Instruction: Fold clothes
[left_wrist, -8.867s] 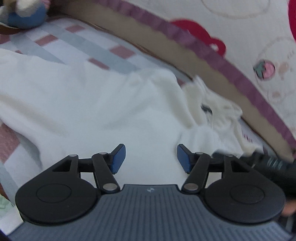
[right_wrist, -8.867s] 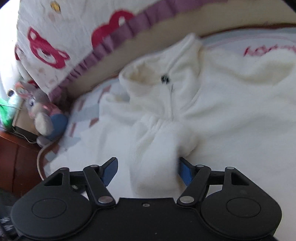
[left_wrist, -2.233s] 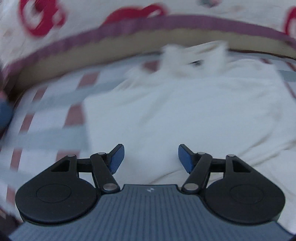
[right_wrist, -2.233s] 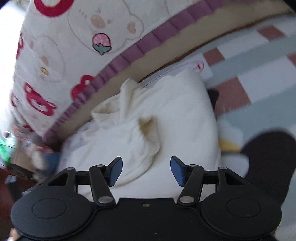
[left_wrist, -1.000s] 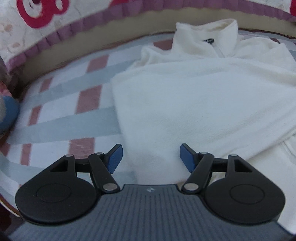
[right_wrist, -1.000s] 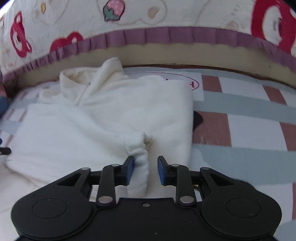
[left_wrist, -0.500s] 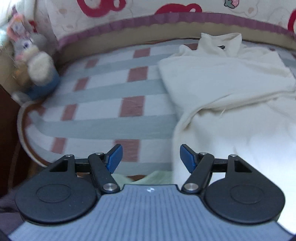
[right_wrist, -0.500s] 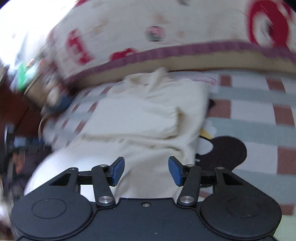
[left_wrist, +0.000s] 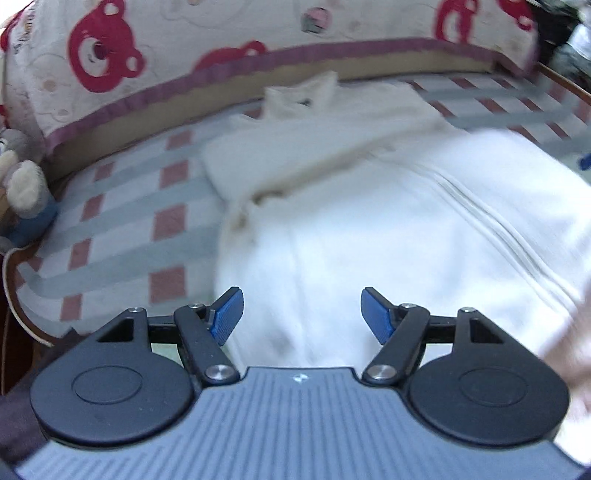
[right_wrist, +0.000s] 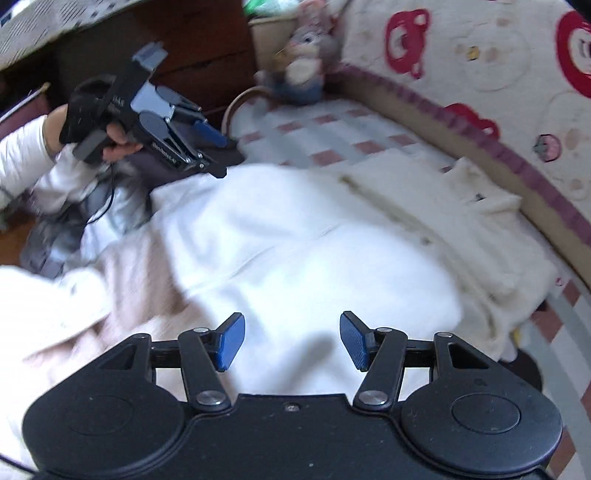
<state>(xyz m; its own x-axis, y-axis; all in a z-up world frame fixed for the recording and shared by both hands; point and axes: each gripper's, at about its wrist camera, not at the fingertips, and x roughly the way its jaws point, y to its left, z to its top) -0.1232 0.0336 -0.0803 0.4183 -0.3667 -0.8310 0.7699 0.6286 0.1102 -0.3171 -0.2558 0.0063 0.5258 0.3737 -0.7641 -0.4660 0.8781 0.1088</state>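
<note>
A checked sheet (left_wrist: 110, 236) of grey bands and reddish squares covers the bed. Behind it stands a cream bumper (left_wrist: 155, 62) printed with red bears and edged in purple. A plush rabbit (right_wrist: 306, 70) sits at the corner, beside dark wooden furniture (right_wrist: 199, 59).

Both cameras look down from above; both see the white jacket (left_wrist: 388, 221) (right_wrist: 314, 251) on the checked bed (left_wrist: 122, 229) (right_wrist: 332, 136)

Garment (left_wrist: 369, 229): cream-white. Bed sheet (left_wrist: 122, 236): white with grey stripes and dusty-red squares. Quilt (left_wrist: 155, 55), at 12 o'clock: cream, red bear print, purple trim.
</note>
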